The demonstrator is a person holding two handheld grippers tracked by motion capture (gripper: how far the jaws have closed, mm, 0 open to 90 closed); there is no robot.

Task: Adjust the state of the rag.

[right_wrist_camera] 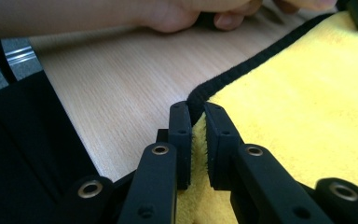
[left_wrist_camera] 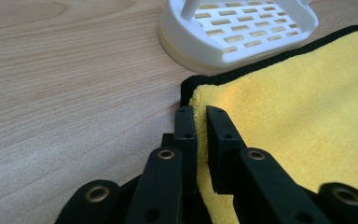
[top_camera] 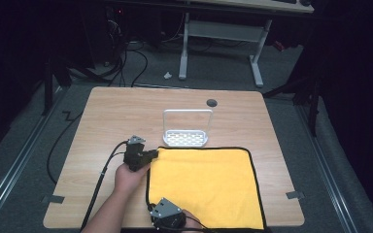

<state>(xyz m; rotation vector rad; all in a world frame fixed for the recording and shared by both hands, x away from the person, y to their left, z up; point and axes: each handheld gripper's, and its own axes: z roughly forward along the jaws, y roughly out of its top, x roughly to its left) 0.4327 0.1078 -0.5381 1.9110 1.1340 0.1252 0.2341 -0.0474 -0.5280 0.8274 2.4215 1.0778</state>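
Note:
A yellow cloth (top_camera: 204,184) with black edging lies flat on the near right part of the wooden table (top_camera: 116,116). My left gripper (top_camera: 154,155) is at the cloth's far left corner. In the left gripper view the left gripper (left_wrist_camera: 201,114) is shut on the yellow cloth (left_wrist_camera: 298,93) at that corner. My right gripper (top_camera: 158,208) is at the cloth's near left corner, by the table's front edge. In the right gripper view the right gripper (right_wrist_camera: 196,112) pinches the black-edged rim of the cloth (right_wrist_camera: 307,93).
A white slotted rack (top_camera: 185,133) with a tall handle stands just beyond the cloth's far edge, close to the left gripper; the rack (left_wrist_camera: 242,28) looms ahead. A dark round hole (top_camera: 211,102) sits farther back. A black cable (top_camera: 102,179) trails off the front left.

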